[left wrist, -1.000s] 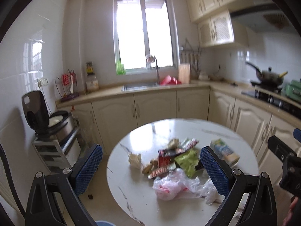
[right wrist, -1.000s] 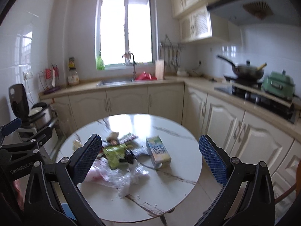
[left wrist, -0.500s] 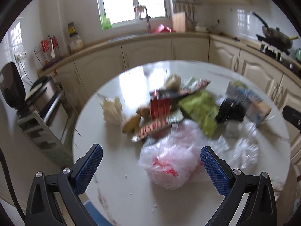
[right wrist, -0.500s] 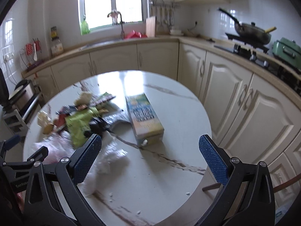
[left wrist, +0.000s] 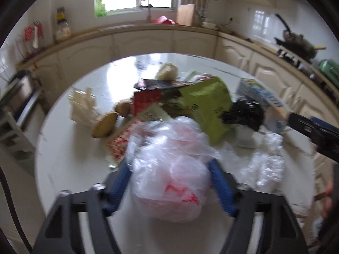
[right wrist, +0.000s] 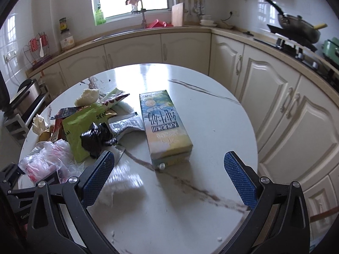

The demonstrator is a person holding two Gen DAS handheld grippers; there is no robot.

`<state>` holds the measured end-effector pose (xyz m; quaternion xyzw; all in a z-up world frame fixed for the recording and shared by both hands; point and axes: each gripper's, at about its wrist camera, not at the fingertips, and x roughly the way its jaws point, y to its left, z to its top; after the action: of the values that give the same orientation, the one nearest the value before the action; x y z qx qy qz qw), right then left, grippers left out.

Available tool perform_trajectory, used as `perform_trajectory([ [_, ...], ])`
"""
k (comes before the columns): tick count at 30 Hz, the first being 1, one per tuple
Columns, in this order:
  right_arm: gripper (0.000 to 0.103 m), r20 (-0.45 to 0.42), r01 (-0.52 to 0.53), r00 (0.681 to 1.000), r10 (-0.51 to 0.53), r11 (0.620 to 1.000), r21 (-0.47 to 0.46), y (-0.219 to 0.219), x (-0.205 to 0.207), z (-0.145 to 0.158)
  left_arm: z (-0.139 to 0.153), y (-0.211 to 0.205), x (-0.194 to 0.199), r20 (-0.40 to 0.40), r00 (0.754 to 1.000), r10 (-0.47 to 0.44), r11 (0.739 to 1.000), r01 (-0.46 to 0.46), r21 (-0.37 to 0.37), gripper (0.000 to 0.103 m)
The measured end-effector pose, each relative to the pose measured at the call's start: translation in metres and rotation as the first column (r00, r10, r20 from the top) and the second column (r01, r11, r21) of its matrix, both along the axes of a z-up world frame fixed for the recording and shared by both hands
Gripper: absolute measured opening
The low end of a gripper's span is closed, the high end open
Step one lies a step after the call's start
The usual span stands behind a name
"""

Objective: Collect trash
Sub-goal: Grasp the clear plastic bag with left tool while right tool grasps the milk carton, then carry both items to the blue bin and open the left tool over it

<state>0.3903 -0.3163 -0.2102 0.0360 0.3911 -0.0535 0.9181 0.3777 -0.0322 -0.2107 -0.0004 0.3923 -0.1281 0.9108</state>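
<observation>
A pile of trash lies on the round white marble table (right wrist: 211,127). My left gripper (left wrist: 169,180) is closed in around a clear plastic bag with red print (left wrist: 169,182), its blue pads pressing the bag's sides. Behind the bag lie a green wrapper (left wrist: 207,105), a crumpled black wrapper (left wrist: 245,112) and red wrappers (left wrist: 146,103). My right gripper (right wrist: 169,175) is open and empty above the table, just in front of a drink carton (right wrist: 165,127) lying flat. The same bag shows at the left of the right wrist view (right wrist: 46,158).
Kitchen cabinets (right wrist: 275,105) run behind and right of the table. A sink (right wrist: 118,31) sits under the window, a wok (right wrist: 298,27) on the stove at right. A rack with an appliance (right wrist: 23,97) stands at left. Crumpled clear plastic (left wrist: 267,163) lies beside the bag.
Both grippers moved down and closer to the table. My left gripper's jaws narrowed from wide open to gripping the plastic bag. The right gripper stayed open.
</observation>
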Motion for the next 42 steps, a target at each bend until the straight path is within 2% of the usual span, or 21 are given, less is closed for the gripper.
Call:
perform_trajectory([
  [4,0.103,-0.017,-0.043,0.999,0.043,0.999,-0.024,-0.002,0.022,-0.003,0.004,0.011,-0.005,0.015,1.000,-0.014,1.000,0.014,-0.027,0.051],
  [9,0.103,-0.066,-0.097,0.993,0.093,0.994,-0.059,-0.003,0.052,-0.009,0.017,0.020,-0.017,0.048,0.998,-0.042,0.996,0.046,-0.081,0.050],
  [11,0.099,-0.076,-0.114,0.991,0.111,0.992,-0.044,-0.004,0.059,-0.012,0.023,0.025,-0.023,0.065,0.997,-0.052,0.994,0.058,-0.094,0.050],
  [12,0.095,-0.083,-0.126,0.989,0.123,0.991,-0.037,-0.004,0.063,-0.014,0.026,0.027,-0.027,0.075,0.996,-0.055,0.993,0.063,-0.103,0.050],
  [15,0.070,-0.104,-0.145,0.985,0.141,0.989,-0.030,-0.005,0.070,-0.018,0.037,0.034,-0.038,0.093,0.993,-0.066,0.988,0.078,-0.134,0.050],
  [17,0.063,-0.129,-0.161,0.979,0.156,0.987,-0.026,-0.005,0.074,-0.024,0.042,0.041,-0.047,0.114,0.992,-0.055,0.989,0.070,-0.133,0.050],
  [19,0.045,-0.140,-0.168,0.976,0.165,0.986,-0.014,-0.006,0.074,-0.028,0.049,0.046,-0.053,0.122,0.991,-0.044,0.989,0.061,-0.138,0.050],
  [22,0.045,-0.117,-0.184,0.976,0.184,0.983,0.012,-0.006,0.064,-0.029,0.059,0.051,-0.064,0.143,0.989,-0.027,0.989,0.047,-0.141,0.050],
  [25,0.045,-0.050,-0.164,0.985,0.165,0.986,0.027,-0.011,0.049,-0.017,0.068,0.059,-0.075,0.171,0.985,-0.006,0.989,0.031,-0.145,0.050],
  [31,0.045,0.108,-0.165,0.981,0.162,0.986,0.018,0.004,0.007,0.040,0.086,0.088,-0.115,0.228,0.972,0.050,0.989,-0.017,-0.144,0.050],
  [36,0.045,0.186,-0.276,0.947,0.262,0.960,0.050,0.059,-0.027,0.079,0.084,0.124,-0.154,0.235,0.962,0.141,0.985,-0.111,-0.134,0.050],
  [39,0.045,0.206,-0.383,0.911,0.358,0.918,0.099,0.114,-0.043,0.085,0.070,0.156,-0.182,0.207,0.952,0.226,0.973,-0.209,-0.099,0.050],
  [42,0.045,0.202,-0.486,0.868,0.454,0.859,0.158,0.166,-0.051,0.077,0.047,0.190,-0.205,0.151,0.939,0.308,0.951,-0.303,-0.060,0.051],
])
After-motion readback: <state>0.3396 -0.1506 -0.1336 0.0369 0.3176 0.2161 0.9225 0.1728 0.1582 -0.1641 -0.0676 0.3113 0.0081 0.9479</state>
